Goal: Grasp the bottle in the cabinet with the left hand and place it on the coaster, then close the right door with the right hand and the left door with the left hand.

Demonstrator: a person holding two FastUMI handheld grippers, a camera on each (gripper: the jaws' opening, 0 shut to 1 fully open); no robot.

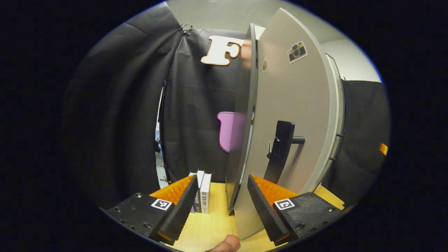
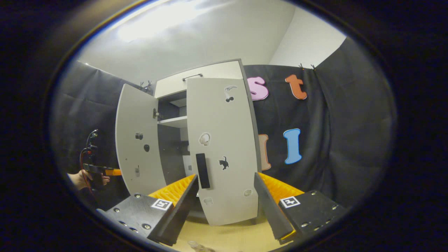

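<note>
In the left gripper view the cabinet's left door stands open, its outer face with a black handle close ahead. My left gripper is open, and the door's free edge rises between its fingers without either pad pressing on it. The right gripper view faces the cabinet from farther back: the right door with its black handle covers its half, and the left door swings outward. My right gripper is open and holds nothing. A clear blurred object shows at the bottom edge.
Several upright books stand on the wooden tabletop left of the door. A fingertip shows at the bottom. A hand holds the left gripper beside the open door. White shelves show inside the cabinet.
</note>
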